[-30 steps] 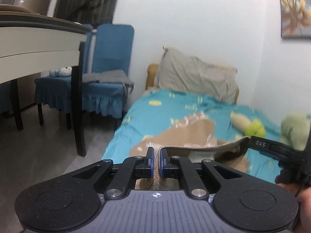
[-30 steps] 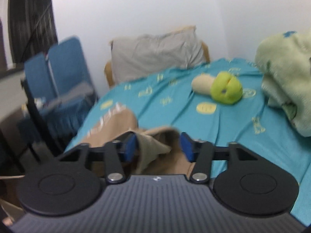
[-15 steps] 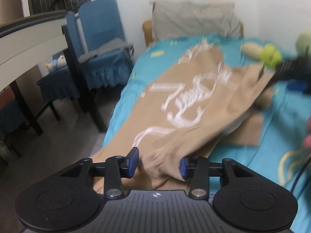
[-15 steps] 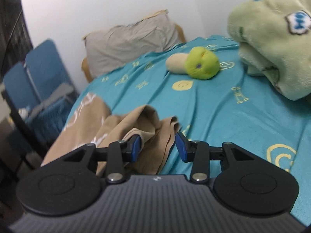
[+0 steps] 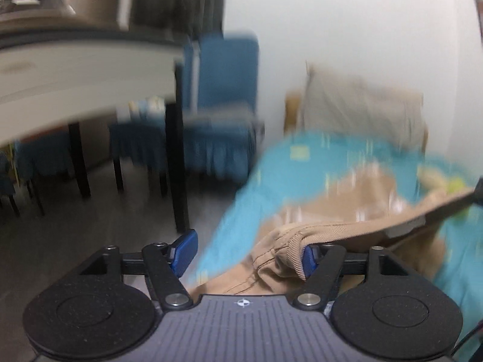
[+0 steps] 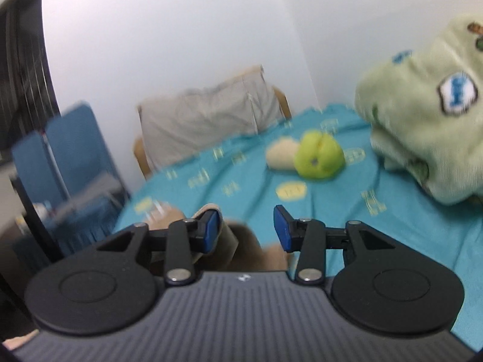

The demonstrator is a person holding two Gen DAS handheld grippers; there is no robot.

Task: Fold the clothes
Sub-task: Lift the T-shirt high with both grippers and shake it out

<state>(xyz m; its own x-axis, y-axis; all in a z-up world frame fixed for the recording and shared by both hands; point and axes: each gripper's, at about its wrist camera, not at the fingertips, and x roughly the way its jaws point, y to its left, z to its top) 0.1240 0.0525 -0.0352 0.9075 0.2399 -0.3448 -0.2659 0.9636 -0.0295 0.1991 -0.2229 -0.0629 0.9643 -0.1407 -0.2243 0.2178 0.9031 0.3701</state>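
Right now the left gripper [image 5: 247, 253] is standing with its two blue pads spread wide apart, and the tan garment [image 5: 326, 232] is lying between them. A ribbed, stitched hem of that garment is bunching up against the right-hand pad [image 5: 309, 258], while the left-hand pad [image 5: 183, 252] is showing bare, with nothing touching it. Nothing is being pinched. From there the cloth is stretching away to the right in a raised fold above the teal bedsheet [image 5: 271, 178], and more of it is lying flat on the sheet further back. Much of this view is blurring, so the pale print on the cloth is hard to read.

The right gripper [image 6: 246, 230] is also holding its fingers apart. A fold of the tan garment [image 6: 229, 238] is lying against its left-hand pad [image 6: 209, 232] and trailing down under the body; the other pad [image 6: 280, 227] is hanging free over the bedsheet [image 6: 392, 226].

Beyond, a green and cream soft toy [image 6: 314, 157] is resting on the sheet, a pale green fleece blanket [image 6: 428, 132] is piling up at the right, and a grey pillow [image 6: 211, 114] is leaning at the head of the bed. A blue chair [image 5: 223, 102] is standing beside the bed, next to a table [image 5: 75, 75].
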